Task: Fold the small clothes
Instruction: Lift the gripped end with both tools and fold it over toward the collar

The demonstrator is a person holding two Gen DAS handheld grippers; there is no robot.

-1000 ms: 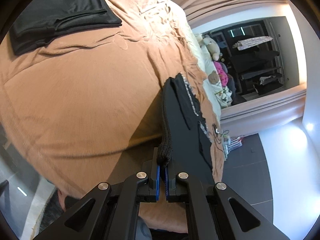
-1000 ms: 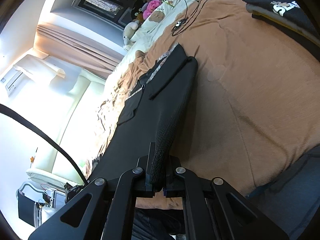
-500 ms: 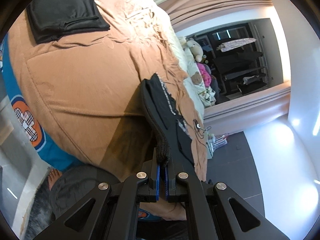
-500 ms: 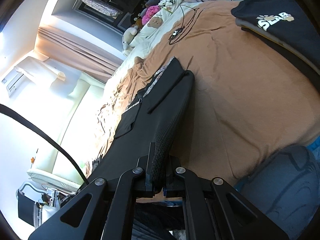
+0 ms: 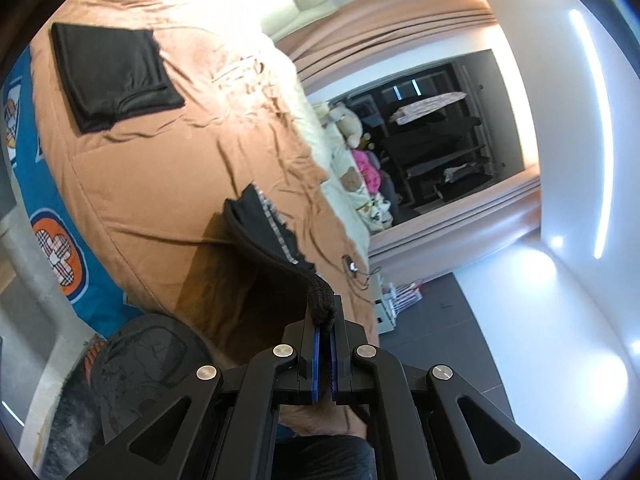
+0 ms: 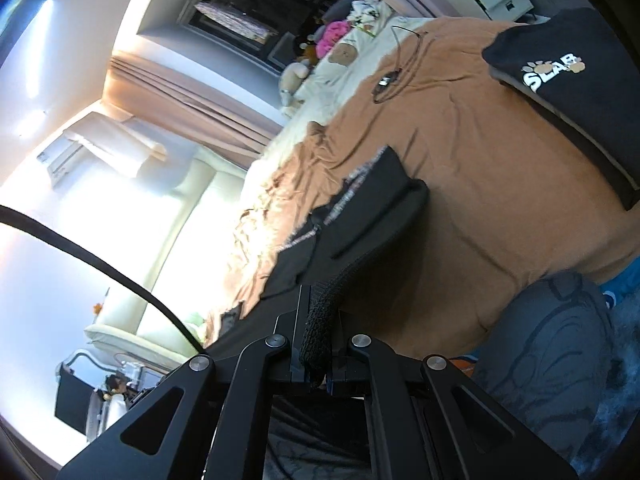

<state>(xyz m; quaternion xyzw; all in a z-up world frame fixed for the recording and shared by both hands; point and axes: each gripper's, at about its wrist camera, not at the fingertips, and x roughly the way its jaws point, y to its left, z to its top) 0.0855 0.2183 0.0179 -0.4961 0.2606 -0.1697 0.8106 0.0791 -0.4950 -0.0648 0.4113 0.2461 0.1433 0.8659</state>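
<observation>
A black garment with a ribbed waistband and a patterned side trim [image 5: 268,232] hangs stretched between my two grippers above the brown bedspread [image 5: 160,168]. My left gripper [image 5: 324,320] is shut on one end of the ribbed band. My right gripper [image 6: 320,332] is shut on the other end, and the garment [image 6: 360,216] runs away from it towards the bed. Its far edge still touches or nearly touches the bedspread [image 6: 480,184].
A folded black garment [image 5: 112,72] lies at the far left of the bed. A folded black piece with white lettering [image 6: 560,76] lies at the right edge. A cable with a small device [image 6: 388,80] lies near plush toys [image 5: 352,128]. A dark bag [image 6: 552,360] stands on the floor.
Both grippers have pulled back and up from the bed, lifting the garment with them. More of the floor, the blue bed side and the room shows now.
</observation>
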